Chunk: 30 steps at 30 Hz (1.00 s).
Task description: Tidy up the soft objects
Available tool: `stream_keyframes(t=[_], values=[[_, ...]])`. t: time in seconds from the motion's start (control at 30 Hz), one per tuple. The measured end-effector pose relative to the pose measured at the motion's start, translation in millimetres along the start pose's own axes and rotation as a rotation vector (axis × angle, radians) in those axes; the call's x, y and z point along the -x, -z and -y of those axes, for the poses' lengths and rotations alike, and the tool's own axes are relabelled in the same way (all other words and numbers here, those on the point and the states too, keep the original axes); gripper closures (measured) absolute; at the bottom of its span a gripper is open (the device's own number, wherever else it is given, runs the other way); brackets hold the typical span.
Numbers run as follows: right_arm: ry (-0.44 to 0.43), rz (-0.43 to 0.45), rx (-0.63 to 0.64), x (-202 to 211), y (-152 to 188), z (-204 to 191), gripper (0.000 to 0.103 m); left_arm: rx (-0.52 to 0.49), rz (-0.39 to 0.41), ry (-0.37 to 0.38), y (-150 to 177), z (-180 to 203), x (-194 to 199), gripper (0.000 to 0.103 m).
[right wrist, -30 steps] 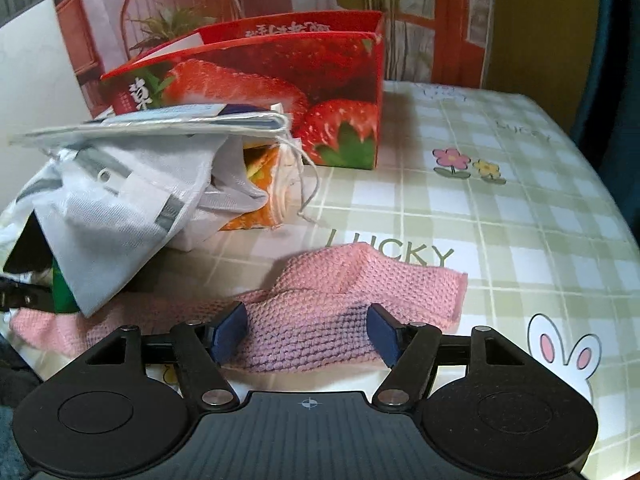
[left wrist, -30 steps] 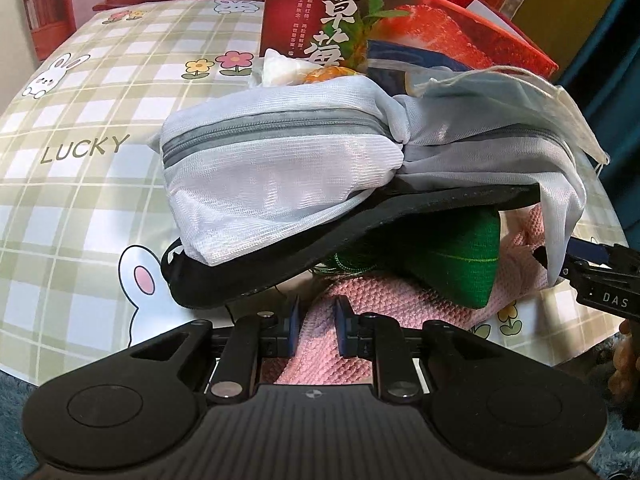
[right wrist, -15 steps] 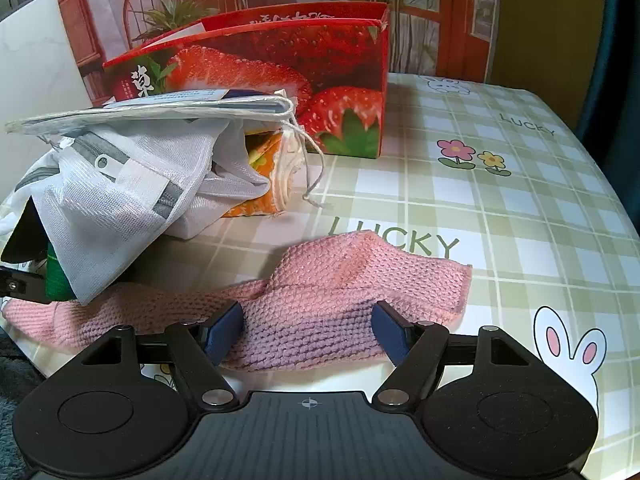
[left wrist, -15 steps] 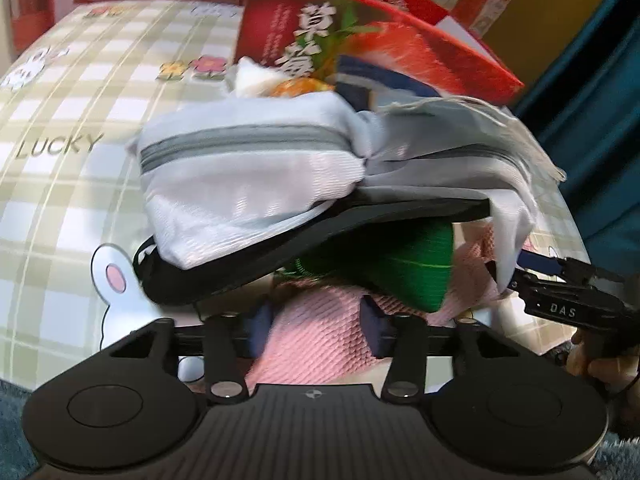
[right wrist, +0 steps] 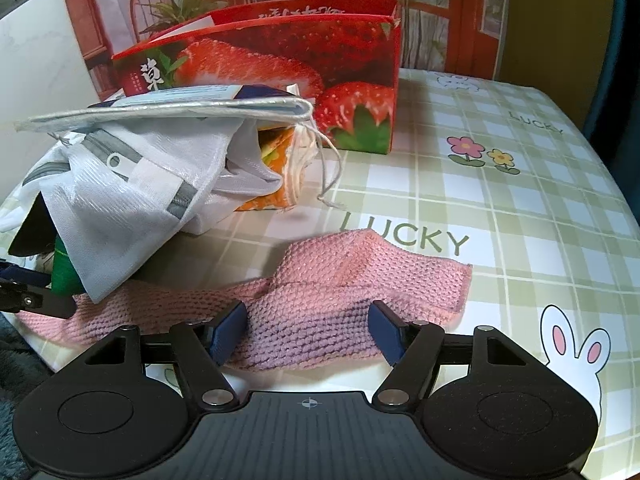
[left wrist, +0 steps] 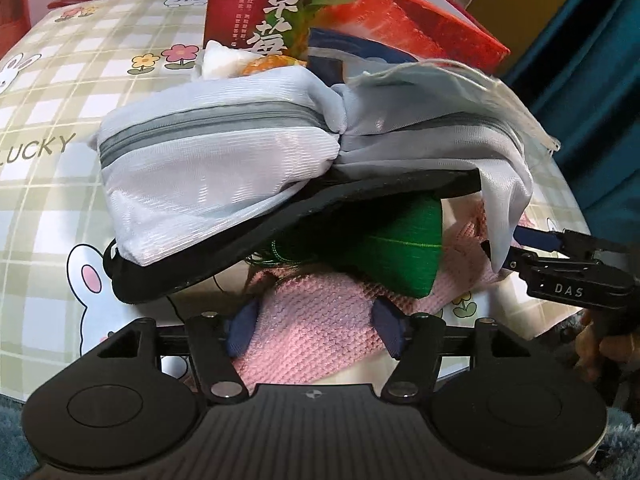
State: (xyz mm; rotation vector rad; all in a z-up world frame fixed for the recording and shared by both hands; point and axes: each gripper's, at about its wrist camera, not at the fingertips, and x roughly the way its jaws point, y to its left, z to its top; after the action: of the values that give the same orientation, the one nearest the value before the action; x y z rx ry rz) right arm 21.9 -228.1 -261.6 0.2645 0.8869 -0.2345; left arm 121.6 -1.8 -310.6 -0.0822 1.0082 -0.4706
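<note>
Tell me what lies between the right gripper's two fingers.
The pink knitted cloth, lying flat on the checked tablecloth; the right wrist view shows it. The right gripper is closing, its blue pads not yet pressing the cloth.

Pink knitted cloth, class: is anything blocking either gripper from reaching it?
No. The pink knitted cloth lies directly between the right gripper fingers, which are closing, and the opening left gripper fingers. The white mesh bag pile only overhangs its far end.
</note>
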Motion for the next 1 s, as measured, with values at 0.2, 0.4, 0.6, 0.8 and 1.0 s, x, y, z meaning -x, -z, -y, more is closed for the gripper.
stream_keyframes(t=[0.2, 0.4, 0.6, 0.8, 1.0], values=[[-0.056, -0.029, 0.025, 2.4, -0.7, -8.5, 0.059, -0.02, 0.002, -0.04, -0.6, 3.2, -1.2, 0.051], [-0.115, -0.038, 0.062, 5.5, -0.3, -18.2, 0.082, 0.01, 0.009, -0.042, -1.2, -3.7, -0.4, 0.089], [-0.164, 0.021, 0.068, 27.3, -9.1, -20.5, 0.084, -0.011, 0.085, -0.047, -6.2, -1.1, 21.6, 0.093], [-0.195, 0.09, 0.154, 66.4, -21.1, -33.3, 0.084, -0.061, 0.178, -0.039, -12.7, 11.5, 62.2, 0.094], [-0.208, 0.19, 0.205, 111.0, -34.5, -41.7, 0.084, -0.029, 0.269, 0.004, -18.7, 9.8, 105.9, 0.094]])
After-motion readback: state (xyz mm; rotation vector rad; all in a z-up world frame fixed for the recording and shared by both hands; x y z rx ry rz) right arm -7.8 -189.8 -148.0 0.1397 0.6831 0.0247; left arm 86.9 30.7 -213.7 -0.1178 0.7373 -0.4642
